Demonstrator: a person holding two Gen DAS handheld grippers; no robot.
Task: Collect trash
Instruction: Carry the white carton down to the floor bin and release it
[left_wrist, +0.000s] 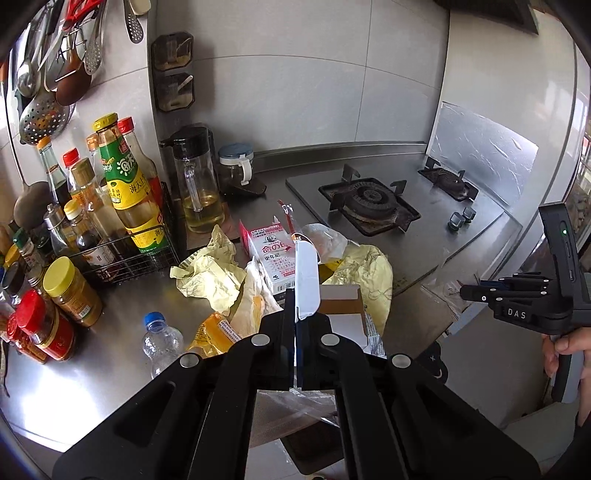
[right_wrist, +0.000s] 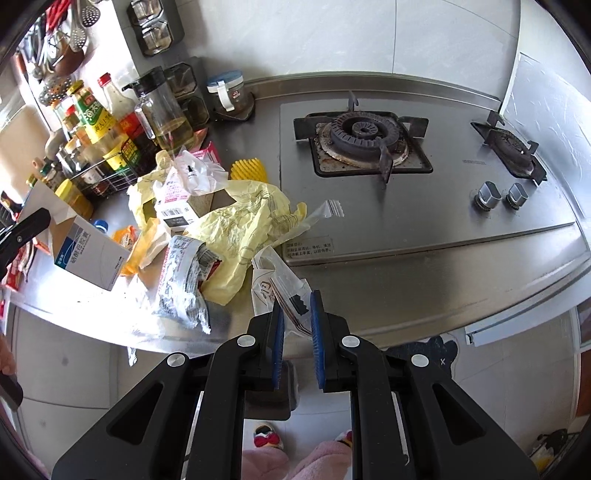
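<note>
Left gripper (left_wrist: 295, 317): clamped tight on the edge of a white/blue carton (left_wrist: 307, 280), flap end only; the carton sticks up past the fingertips, off the counter (left_wrist: 110, 354). In the right wrist view the same carton (right_wrist: 92, 254) hangs at far left, its body hanging free of the grip.

Right gripper (right_wrist: 297, 321): nearly closed on a clear plastic wrapper (right_wrist: 284, 284). Pads pinch thin film, w/ a visible gap between them; the wrapper's far end looks to trail on the counter edge.

Remaining trash pile: centre-left of counter, btwn condiment rack (left_wrist: 122, 258) and gas hob (right_wrist: 362, 147). Incl. yellow bag (right_wrist: 243, 229), pink box (left_wrist: 275, 258), water bottle (left_wrist: 160, 343), foil packet (right_wrist: 184, 280).

Risks noted:
- Carton held by one thin flap; likely to pivot or tear loose if swung. Cause: off-centre grip.
- Wrapper is slick film; could slide out. Cause: light pinch, little material btwn pads.
- Trailing wrapper end may drag the yellow bag or foil packet off the counter edge.
- No bin visible in either view; drop point can't be confirmed.
- Bottles near the pile could tip on the next reach.
</note>
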